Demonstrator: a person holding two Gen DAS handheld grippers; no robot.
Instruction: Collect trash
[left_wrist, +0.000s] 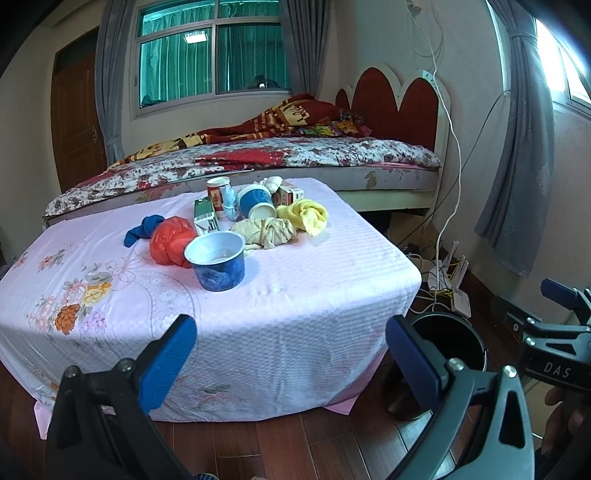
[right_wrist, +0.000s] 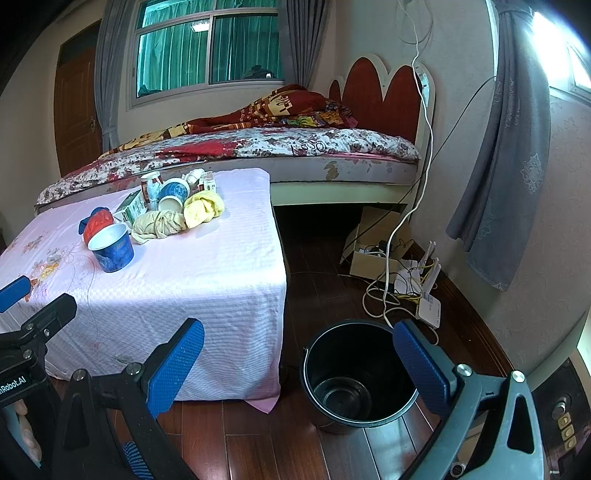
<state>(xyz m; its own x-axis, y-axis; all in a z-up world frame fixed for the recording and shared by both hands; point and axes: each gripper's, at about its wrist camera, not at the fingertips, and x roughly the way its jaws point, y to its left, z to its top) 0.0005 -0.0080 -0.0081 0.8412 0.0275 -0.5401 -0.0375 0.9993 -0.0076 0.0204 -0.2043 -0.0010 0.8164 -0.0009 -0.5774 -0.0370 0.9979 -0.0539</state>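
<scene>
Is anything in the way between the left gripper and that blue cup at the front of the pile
Nothing visible. The left gripper is open and empty, and only bare pink cloth lies between it and the blue cup. The rest of the trash sits behind or beside the cup. The bucket on the floor looks empty.

"DAS" on right hand-held gripper (left_wrist: 554, 325)

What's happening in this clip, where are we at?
A person holds two grippers, the left gripper and the right gripper, both open and holding nothing. The trash, including a blue paper cup, a red plastic bag and a yellow cloth, sits untouched in a pile on the pink-covered table. The black bucket on the floor beside the table looks empty. Collecting has not begun.
</scene>
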